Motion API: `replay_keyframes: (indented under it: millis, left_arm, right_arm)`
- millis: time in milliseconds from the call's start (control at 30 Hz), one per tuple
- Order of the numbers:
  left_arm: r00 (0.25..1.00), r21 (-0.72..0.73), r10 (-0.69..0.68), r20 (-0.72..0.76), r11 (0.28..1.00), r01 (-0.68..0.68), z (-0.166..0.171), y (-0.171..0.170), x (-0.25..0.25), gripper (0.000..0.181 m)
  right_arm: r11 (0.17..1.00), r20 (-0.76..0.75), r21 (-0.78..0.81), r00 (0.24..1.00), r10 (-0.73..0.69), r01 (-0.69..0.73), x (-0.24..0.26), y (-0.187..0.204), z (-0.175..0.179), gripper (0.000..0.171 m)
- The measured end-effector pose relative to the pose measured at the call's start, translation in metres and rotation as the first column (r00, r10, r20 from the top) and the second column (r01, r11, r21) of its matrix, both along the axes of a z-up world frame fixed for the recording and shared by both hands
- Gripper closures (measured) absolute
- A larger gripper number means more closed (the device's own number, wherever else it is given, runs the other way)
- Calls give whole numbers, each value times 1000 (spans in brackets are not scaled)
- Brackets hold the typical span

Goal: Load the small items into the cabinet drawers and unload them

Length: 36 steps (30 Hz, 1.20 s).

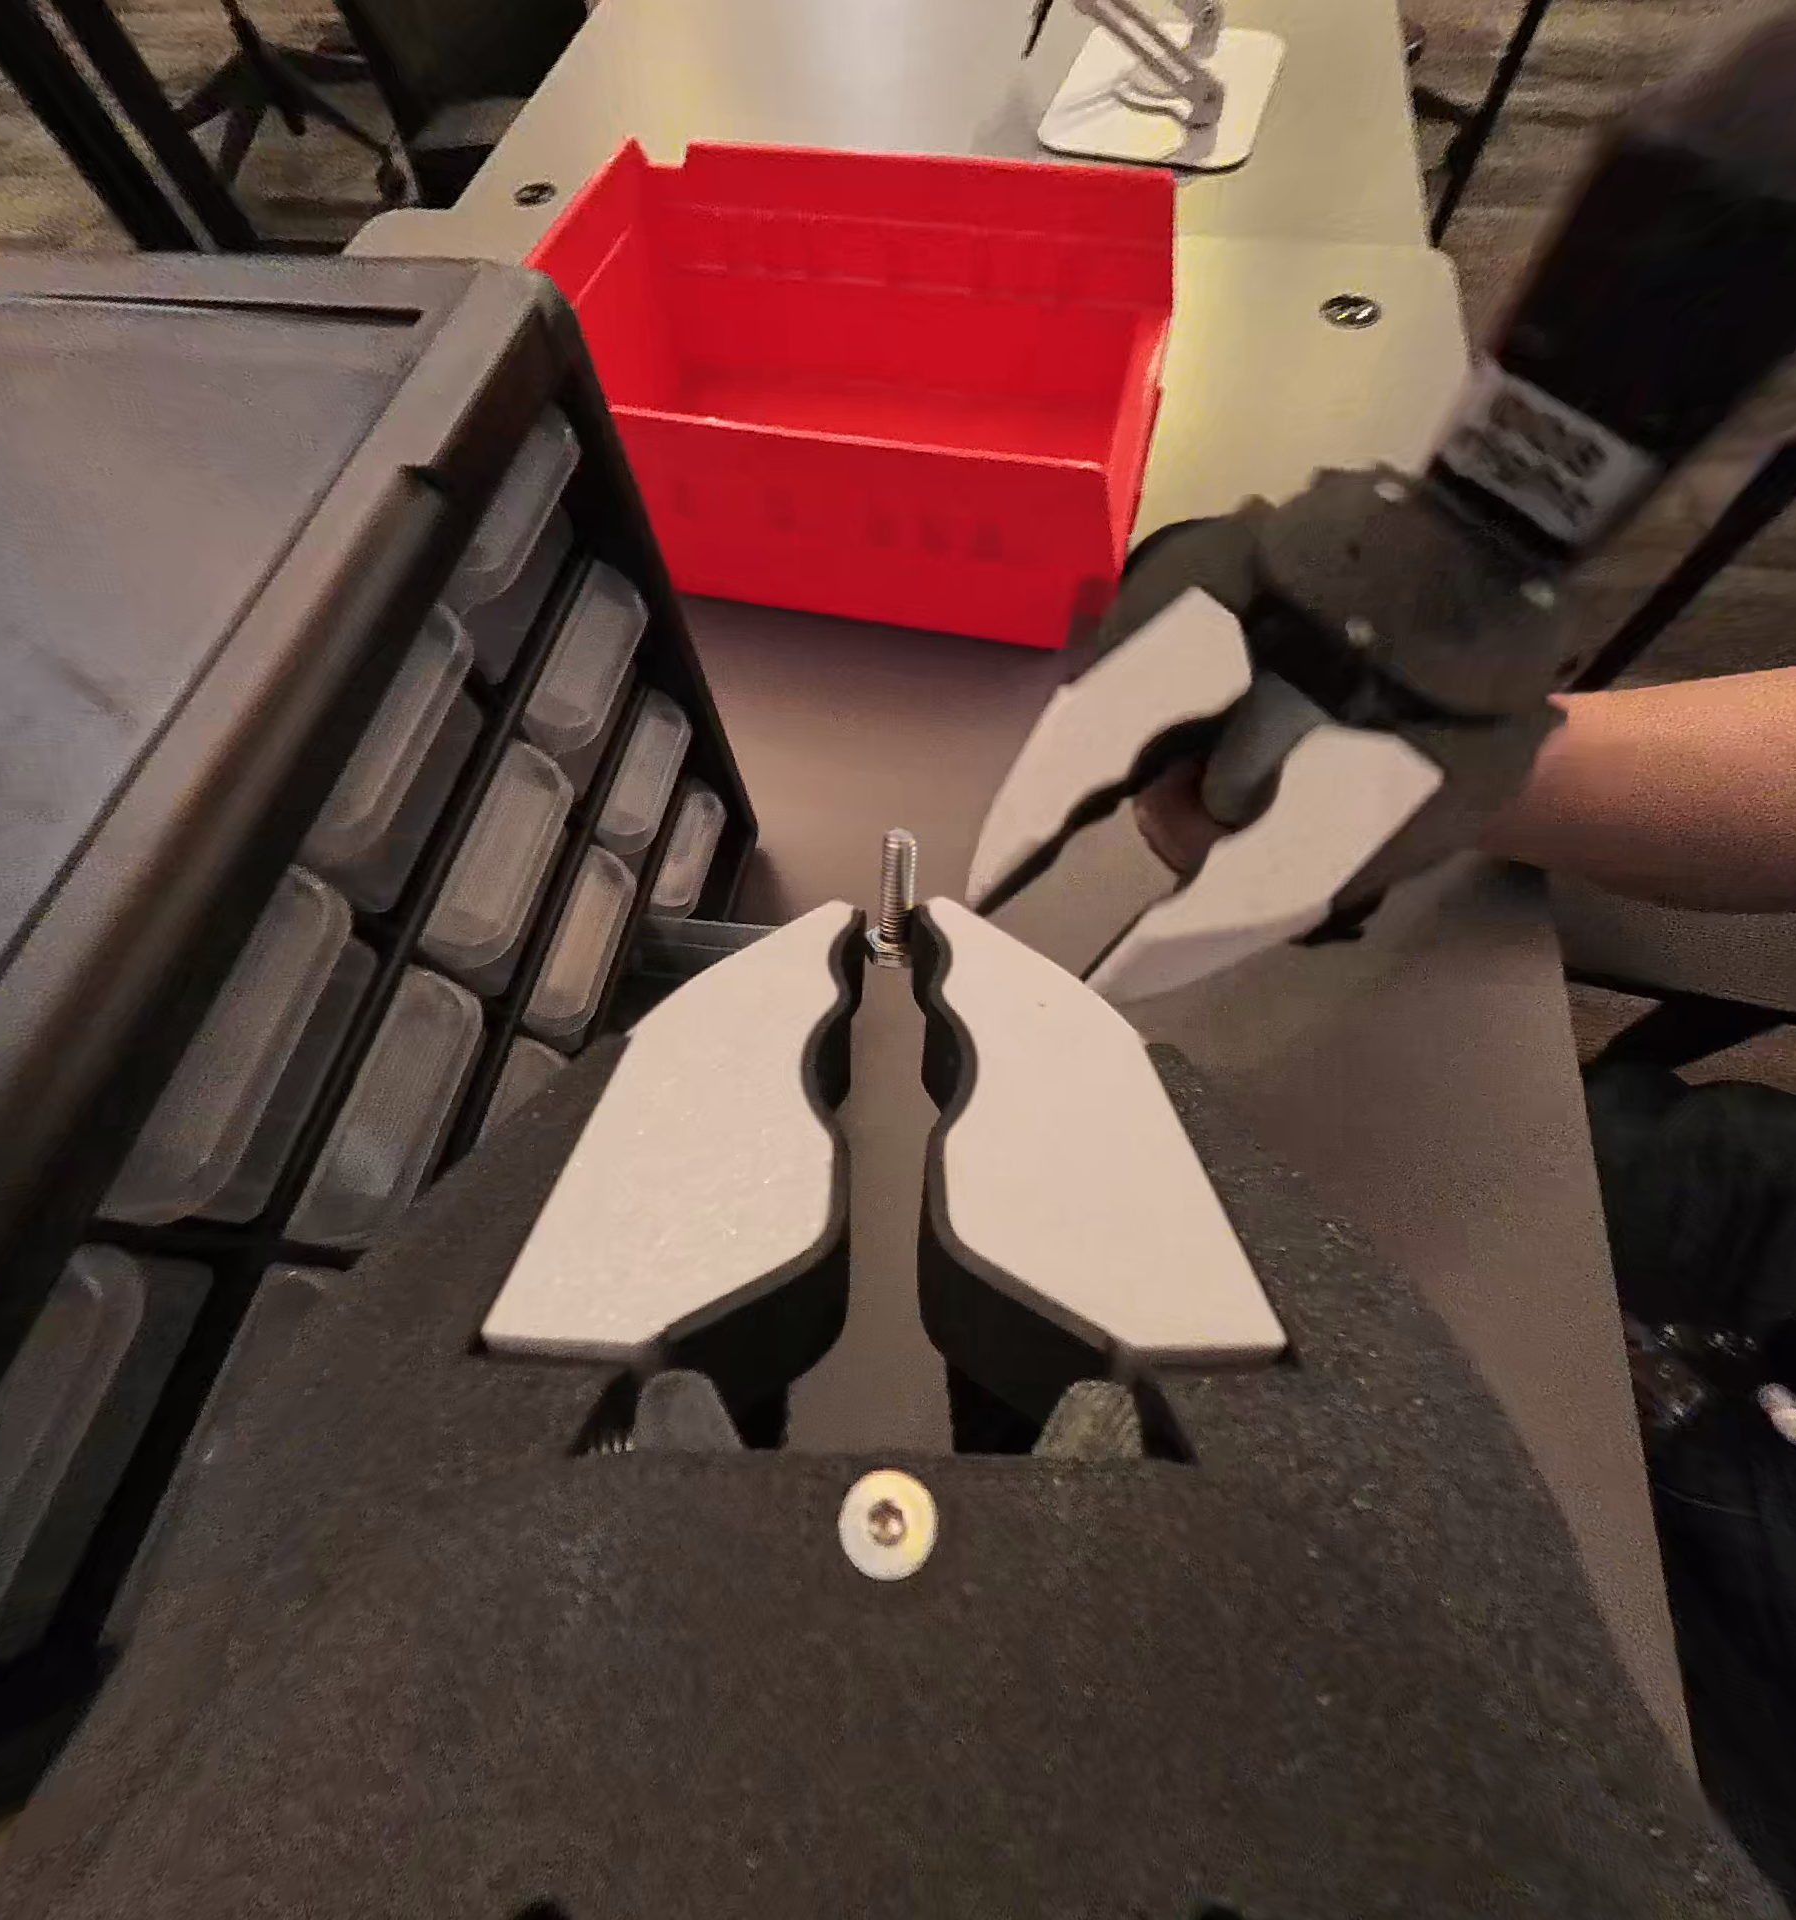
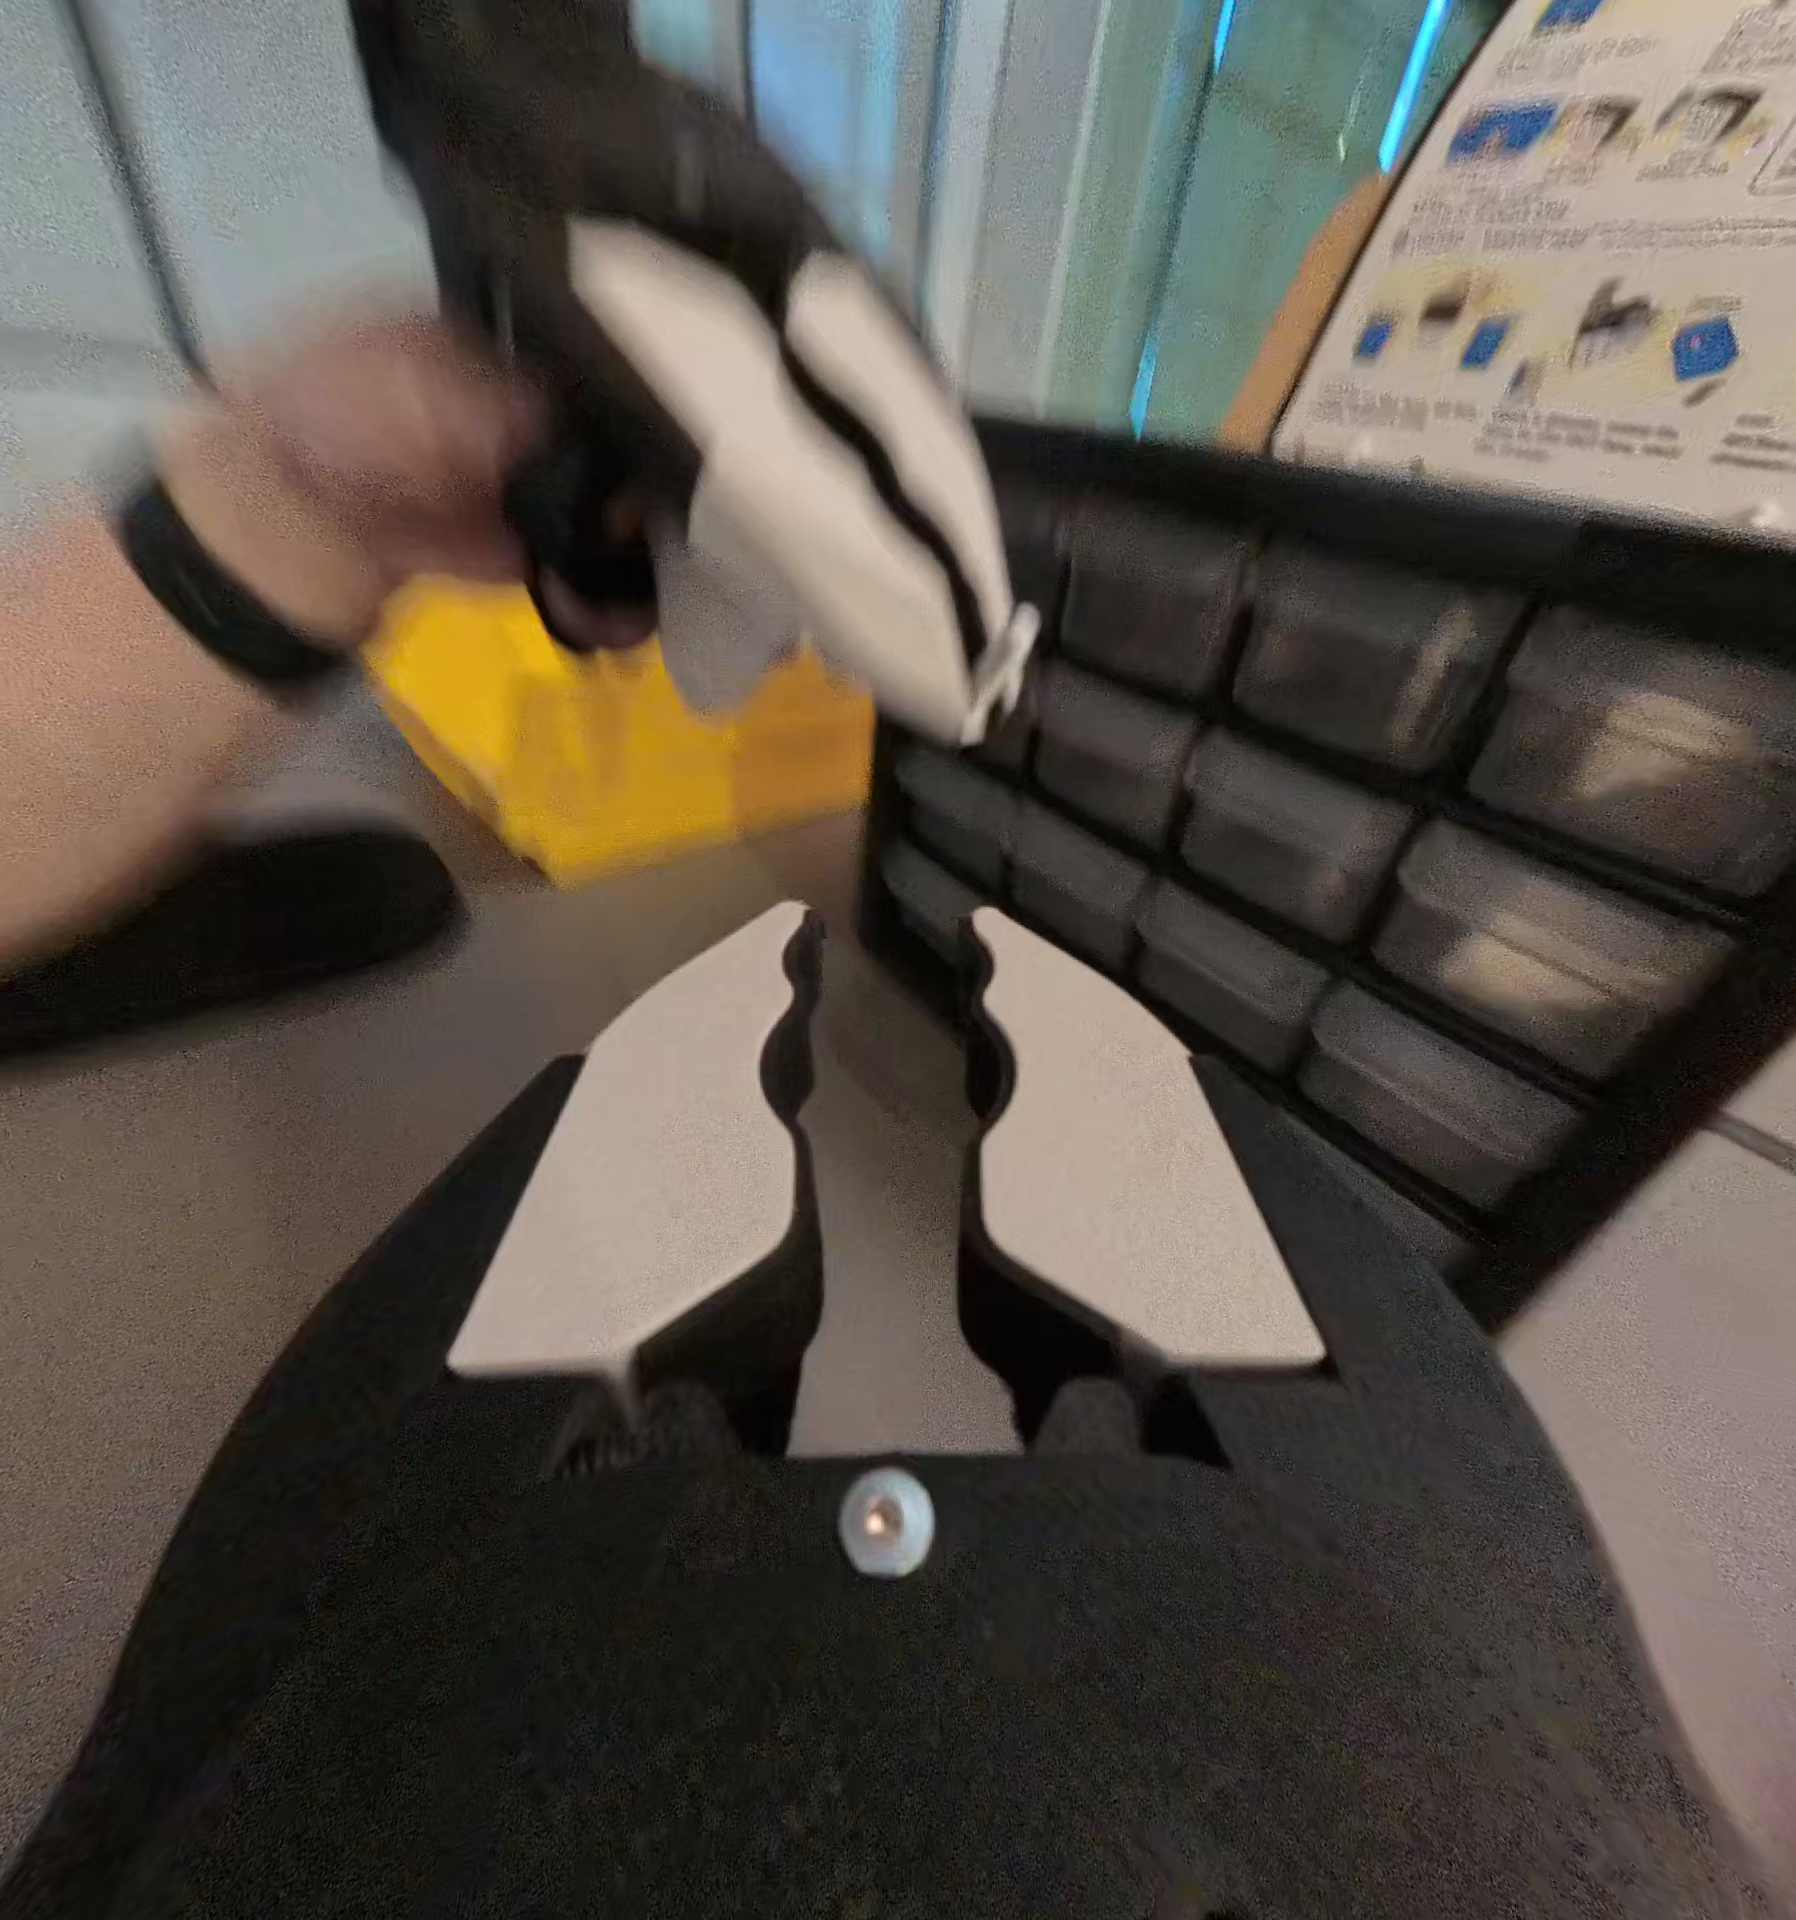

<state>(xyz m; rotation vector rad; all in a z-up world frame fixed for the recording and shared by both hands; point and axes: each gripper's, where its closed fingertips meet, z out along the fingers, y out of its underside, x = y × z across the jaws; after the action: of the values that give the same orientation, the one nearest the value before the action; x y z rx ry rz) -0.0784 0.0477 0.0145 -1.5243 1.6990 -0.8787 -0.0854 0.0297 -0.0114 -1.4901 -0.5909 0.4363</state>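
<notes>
left gripper (image 1: pixel 892 920) pinches a small threaded steel bolt (image 1: pixel 896 883), not yet loaded in the black cabinet of translucent drawers (image 1: pixel 520 821); right gripper (image 2: pixel 892 925) parted, empty.

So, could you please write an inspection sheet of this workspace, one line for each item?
Surface: dark grey table, bare between the grippers.
Job's things: small silver metal bolt, shaft pointing away from the camera; black cabinet with translucent drawers; one low drawer looks slightly pulled out.
Clutter: open red plastic bin, appears empty; yellow plastic bin, blurred.
Grippers: left gripper shut on the bolt; right gripper open, holding nothing.
Cables: nothing seen.
Surroundings: white metal stand base at the far table end; printed instruction poster behind the cabinet.
</notes>
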Motion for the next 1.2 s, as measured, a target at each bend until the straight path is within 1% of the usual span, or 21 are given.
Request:
replay_keyframes:
  millis: [33,100,167,267,400,467,533,600,633,667,700,767,833,867,900,933,967,1033,1100,1133,1200]
  left_arm:
    - [1000,-11,-17,15,1000,18,1,-3,1,173]
    - [997,-28,-62,53,998,63,6,-11,2,173]
    - [993,-36,-93,75,995,95,8,-18,2,173]
    - [990,-21,-110,82,993,112,9,-23,1,173]
    - [988,-10,-122,97,992,124,12,-27,2,173]
    - [986,-10,-131,100,991,133,12,-29,2,173]
    - [984,-14,-144,109,989,146,13,-33,2,173]
    - [980,-22,-149,134,988,154,15,-35,4,173]
    - [978,-22,-141,152,989,146,17,-35,5,168]
    - [980,-13,-122,159,992,126,18,-32,6,154]
    - [985,11,-97,143,995,97,15,-28,6,145]
    - [997,92,-57,55,994,52,-4,-19,6,143]
    - [997,192,19,-77,981,-4,-31,-7,7,147]
    - [989,252,76,-127,967,-42,-43,1,9,148]
    - [979,304,123,-162,950,-69,-54,8,12,151]
    - [971,341,152,-185,937,-82,-63,12,16,151]
    - [964,374,177,-197,923,-93,-70,16,19,151]
    - [954,444,227,-196,888,-120,-80,25,25,151]
    - [943,457,238,-232,882,-110,-92,28,26,151]
    - [936,450,241,-259,887,-104,-98,29,25,151]
    - [924,447,256,-283,888,-109,-108,33,23,151]
  right_arm:
    - [999,-109,11,993,50,-49,0,-1,18,147]
    - [997,-201,48,977,74,-65,7,2,41,148]
    - [996,-201,72,978,57,-44,14,6,52,150]
    - [988,-212,69,966,150,-138,7,1,60,154]
    - [981,-207,31,959,193,-191,2,0,56,156]
    - [973,-236,17,945,228,-230,0,-3,55,163]
    - [963,-262,10,929,261,-268,-1,-7,56,165]
    - [960,-261,15,926,272,-278,1,-10,57,165]
    - [964,-262,15,929,260,-265,5,-10,59,165]
    - [970,-269,21,934,237,-240,12,-10,64,165]
    - [976,-265,25,940,214,-216,22,-11,71,165]
    - [995,-224,18,970,98,-97,62,-8,86,165]
    - [992,-83,-83,991,-106,99,123,7,83,166]
    - [963,9,-152,975,-222,221,161,17,74,166]
    - [909,100,-231,938,-331,346,203,26,60,165]
    - [842,167,-310,897,-409,441,241,34,44,165]
    - [776,200,-386,866,-458,499,274,41,28,165]
    - [676,202,-485,823,-530,554,321,56,0,165]
    - [597,221,-554,794,-566,580,349,68,-30,165]
    - [566,233,-575,782,-578,590,358,75,-44,165]
    - [523,250,-634,791,-558,569,363,86,-73,165]
